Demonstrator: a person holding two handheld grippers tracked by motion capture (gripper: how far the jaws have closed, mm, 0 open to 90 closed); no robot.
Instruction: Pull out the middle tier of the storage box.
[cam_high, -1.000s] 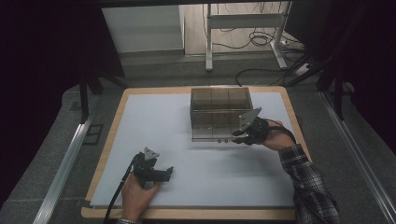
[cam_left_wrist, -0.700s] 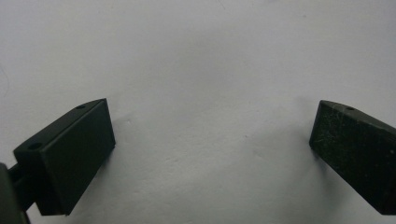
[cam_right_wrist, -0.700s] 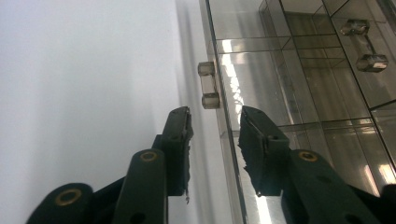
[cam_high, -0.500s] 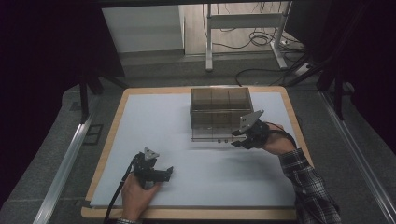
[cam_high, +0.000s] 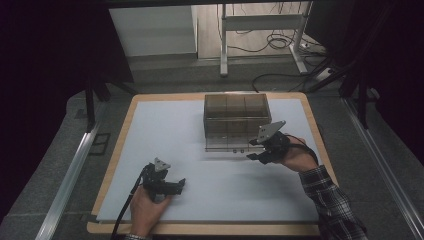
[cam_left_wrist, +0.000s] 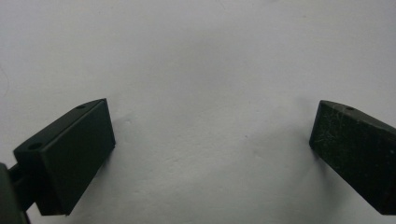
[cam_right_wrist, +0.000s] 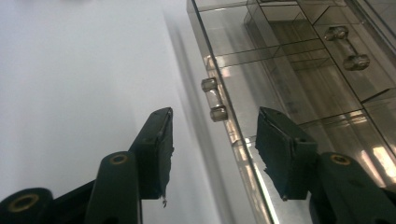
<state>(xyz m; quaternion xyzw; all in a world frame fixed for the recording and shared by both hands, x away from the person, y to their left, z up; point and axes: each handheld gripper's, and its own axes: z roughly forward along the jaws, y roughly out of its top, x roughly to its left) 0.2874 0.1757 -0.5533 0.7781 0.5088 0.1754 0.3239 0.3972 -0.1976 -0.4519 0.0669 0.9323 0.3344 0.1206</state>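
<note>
From the high view, a smoky clear plastic drawer box (cam_high: 236, 116) sits far-centre on the pale blue mat (cam_high: 165, 130), its low drawer pulled toward the near side. The right gripper (cam_high: 257, 150) is at that drawer's right near corner; the left gripper (cam_high: 175, 185) rests near-left.

In the left gripper view, the jaws stand wide apart over bare mat (cam_left_wrist: 205, 70).

In the right gripper view, the jaws are apart, either side of the drawer front's edge, just near of its small clear knob handle (cam_right_wrist: 214, 99).

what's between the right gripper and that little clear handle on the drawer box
Nothing visible. The right gripper is open, its jaws either side of the box's front edge, with the clear handle just ahead in open space on the drawer box.
</note>
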